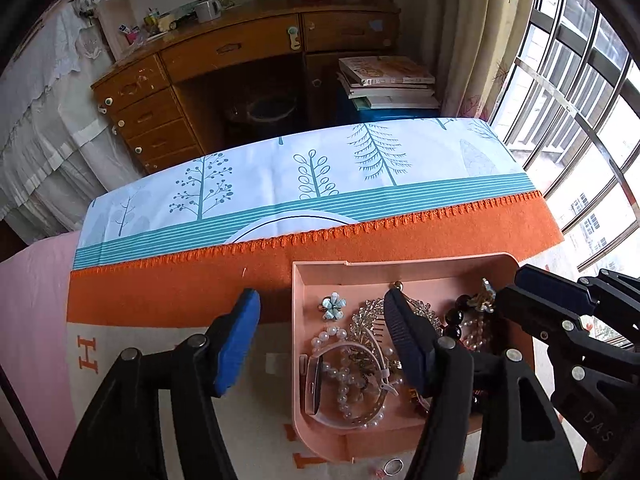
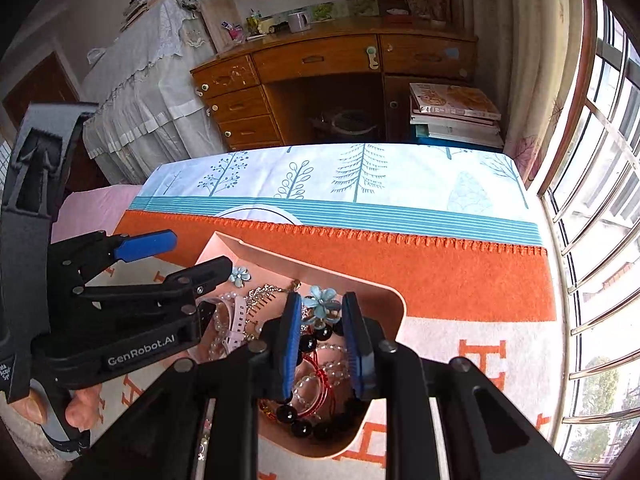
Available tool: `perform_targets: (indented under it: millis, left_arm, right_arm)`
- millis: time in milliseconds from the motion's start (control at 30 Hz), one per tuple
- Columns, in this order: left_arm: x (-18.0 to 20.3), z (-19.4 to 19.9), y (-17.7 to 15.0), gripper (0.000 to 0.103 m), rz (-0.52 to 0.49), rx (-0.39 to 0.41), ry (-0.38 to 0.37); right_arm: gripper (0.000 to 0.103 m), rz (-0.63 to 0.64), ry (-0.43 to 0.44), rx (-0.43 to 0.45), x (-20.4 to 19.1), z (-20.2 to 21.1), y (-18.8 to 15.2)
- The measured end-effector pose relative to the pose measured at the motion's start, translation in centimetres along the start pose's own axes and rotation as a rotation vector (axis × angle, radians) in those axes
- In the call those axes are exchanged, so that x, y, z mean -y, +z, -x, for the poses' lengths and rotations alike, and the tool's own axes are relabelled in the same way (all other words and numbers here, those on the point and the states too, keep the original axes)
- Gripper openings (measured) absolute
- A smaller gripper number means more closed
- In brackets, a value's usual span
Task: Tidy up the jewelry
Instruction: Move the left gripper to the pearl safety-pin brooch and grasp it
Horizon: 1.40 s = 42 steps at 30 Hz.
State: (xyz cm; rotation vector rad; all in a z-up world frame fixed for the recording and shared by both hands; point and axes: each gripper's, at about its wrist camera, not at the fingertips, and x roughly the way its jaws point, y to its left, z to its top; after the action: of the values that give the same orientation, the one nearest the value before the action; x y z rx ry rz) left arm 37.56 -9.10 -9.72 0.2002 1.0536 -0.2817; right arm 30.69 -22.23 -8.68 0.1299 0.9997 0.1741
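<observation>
My left gripper point(image 1: 320, 320) is spread wide and carrying nothing, one blue finger out over the orange blanket point(image 1: 180, 296), the other hanging over the left half of the pink tray point(image 1: 298, 320), so it straddles the tray's left wall; I'd say that's a good spot to steady the tray while the other hand works. Moving right, inside the tray there's a small blue flower piece point(image 1: 333, 306) at the far left, a pearl string point(image 1: 344, 384) looped with a pale pink watch strap point(image 1: 316, 380) nearer me, a gold comb point(image 1: 370, 320) in the middle, then dark round beads point(image 1: 454, 326). Over on the right, my right gripper point(image 2: 322, 316) is partly open, fingers either side of a bigger blue flower point(image 2: 320, 300), but whether the pads are touching it I can't tell, so nothing's gripped that I can confirm. Beneath it lie a black bead bracelet point(image 2: 304, 420) and a red cord point(image 2: 320, 380), tangled. I reckon the flower comes out first because it sits on top.
</observation>
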Motion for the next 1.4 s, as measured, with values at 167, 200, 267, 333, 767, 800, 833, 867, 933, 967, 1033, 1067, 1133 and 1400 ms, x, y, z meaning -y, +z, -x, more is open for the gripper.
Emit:
perform_targets:
  millis: [167, 200, 267, 333, 767, 800, 833, 867, 933, 967, 1033, 1067, 1133, 1400]
  left_arm:
    - [-0.3, 1.3, -0.5, 0.063, 0.004, 0.016, 0.007]
    - [-0.4, 1.7, -0.7, 0.063, 0.006, 0.019, 0.007]
    - [-0.5, 2.5, -1.0, 0.063, 0.007, 0.024, 0.004]
    - [-0.5, 3.5, -1.5, 0.063, 0.004, 0.036, 0.005]
    - [-1.9, 10.7, -8.6, 0.063, 0.008, 0.126, -0.025]
    - [-1.8, 10.9, -9.5, 0.063, 0.004, 0.132, -0.020]
    - [-1.8, 11.1, -10.3, 0.063, -0.004, 0.137, -0.014]
    - [-1.7, 11.1, -11.2, 0.063, -0.013, 0.141, -0.009]
    - [-1.4, 11.0, -13.0, 0.063, -0.029, 0.140, -0.002]
    - [-1.3, 10.8, -13.9, 0.062, -0.035, 0.137, -0.003]
    - [-0.9, 10.1, -15.7, 0.053, -0.051, 0.119, 0.004]
    - [-0.6, 9.7, -16.4, 0.044, -0.061, 0.107, 0.021]
    - [-0.2, 8.8, -17.8, 0.039, -0.072, 0.089, 0.032]
    - [0.8, 6.0, -19.9, 0.039, -0.085, 0.039, -0.018]
  right_arm:
    - [0.021, 0.005, 0.001, 0.010, -0.2, 0.6, -0.4]
    - [0.021, 0.004, 0.004, 0.014, -0.2, 0.8, -0.5]
    - [0.021, 0.002, 0.013, 0.018, -0.3, 1.5, -0.6]
    - [0.021, 0.009, 0.018, 0.026, -0.7, 2.3, -1.0]
    - [0.021, 0.020, 0.057, 0.044, -3.0, 7.2, -6.5]
    - [0.021, 0.021, 0.059, 0.044, -3.3, 7.4, -7.1]
    - [0.021, 0.020, 0.058, 0.046, -3.6, 7.7, -7.7]
    - [0.021, 0.019, 0.056, 0.048, -3.9, 7.9, -8.3]
    - [0.021, 0.020, 0.057, 0.052, -4.3, 8.1, -9.6]
    - [0.021, 0.021, 0.057, 0.056, -4.5, 8.2, -10.3]
    - [0.021, 0.024, 0.044, 0.060, -5.0, 8.3, -11.6]
    - [0.021, 0.025, 0.037, 0.063, -5.1, 8.3, -12.2]
    - [0.021, 0.024, 0.031, 0.066, -5.4, 8.2, -13.4]
    - [0.021, -0.031, 0.071, 0.040, -4.9, 7.6, -17.0]
